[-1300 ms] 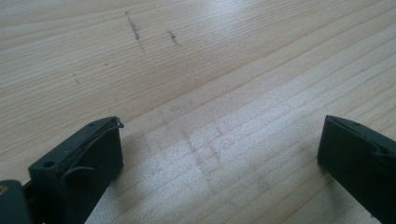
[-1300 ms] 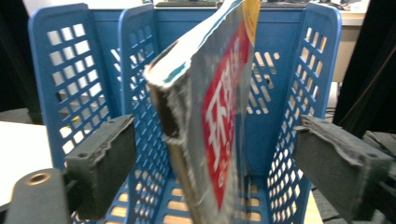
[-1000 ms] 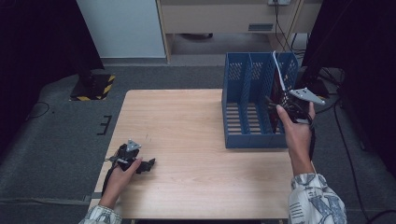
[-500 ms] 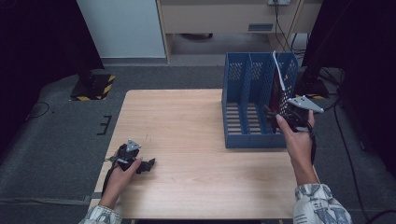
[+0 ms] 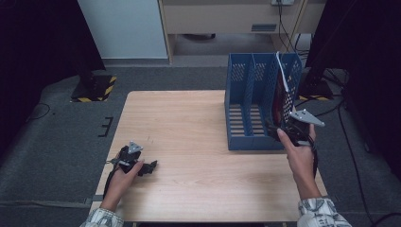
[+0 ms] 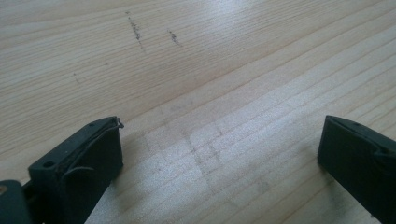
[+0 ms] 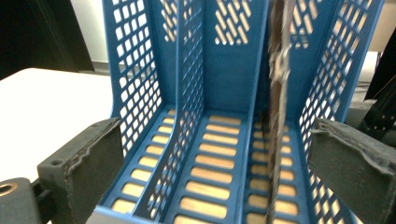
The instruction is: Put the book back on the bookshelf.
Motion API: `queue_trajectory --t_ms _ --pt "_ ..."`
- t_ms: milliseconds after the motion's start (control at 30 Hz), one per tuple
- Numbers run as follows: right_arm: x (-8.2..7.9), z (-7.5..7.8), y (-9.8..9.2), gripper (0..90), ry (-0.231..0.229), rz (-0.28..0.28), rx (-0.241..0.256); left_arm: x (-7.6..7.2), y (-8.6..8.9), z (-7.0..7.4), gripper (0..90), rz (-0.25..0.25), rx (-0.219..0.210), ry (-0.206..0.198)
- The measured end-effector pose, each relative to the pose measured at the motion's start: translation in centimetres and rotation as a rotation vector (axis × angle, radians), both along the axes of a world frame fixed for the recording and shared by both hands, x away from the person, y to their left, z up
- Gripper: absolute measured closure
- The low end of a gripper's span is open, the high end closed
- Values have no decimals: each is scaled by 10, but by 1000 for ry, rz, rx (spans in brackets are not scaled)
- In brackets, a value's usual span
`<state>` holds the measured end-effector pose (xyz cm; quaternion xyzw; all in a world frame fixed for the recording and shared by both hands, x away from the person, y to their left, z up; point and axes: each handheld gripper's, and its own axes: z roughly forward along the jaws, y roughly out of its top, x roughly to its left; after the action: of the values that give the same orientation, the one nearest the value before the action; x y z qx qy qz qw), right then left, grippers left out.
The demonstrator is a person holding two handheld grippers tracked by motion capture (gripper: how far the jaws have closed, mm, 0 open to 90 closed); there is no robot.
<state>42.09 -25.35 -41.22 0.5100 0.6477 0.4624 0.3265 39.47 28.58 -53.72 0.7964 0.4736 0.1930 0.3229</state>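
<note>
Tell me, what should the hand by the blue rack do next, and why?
Probably draw the right gripper a little back from the blue file rack. Its jaws are open and grip nothing, and the thin dark book already stands upright in the rack's right-hand slot, so the placing looks finished.

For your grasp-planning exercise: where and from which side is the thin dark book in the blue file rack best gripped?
Probably by its near vertical edge, from the rack's open front. The book stands upright on edge in the rightmost slot of the blue rack, walled on both faces, so the fingers would straddle that edge.
</note>
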Motion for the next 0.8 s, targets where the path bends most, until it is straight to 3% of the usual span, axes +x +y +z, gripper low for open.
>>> queue_trajectory --t_ms 400,800 --pt "-20 -16 17 42 57 46 4 0 0 0 0 3 0 0" --pt "-28 -16 46 47 60 129 8 0 0 0 0 5 0 0"
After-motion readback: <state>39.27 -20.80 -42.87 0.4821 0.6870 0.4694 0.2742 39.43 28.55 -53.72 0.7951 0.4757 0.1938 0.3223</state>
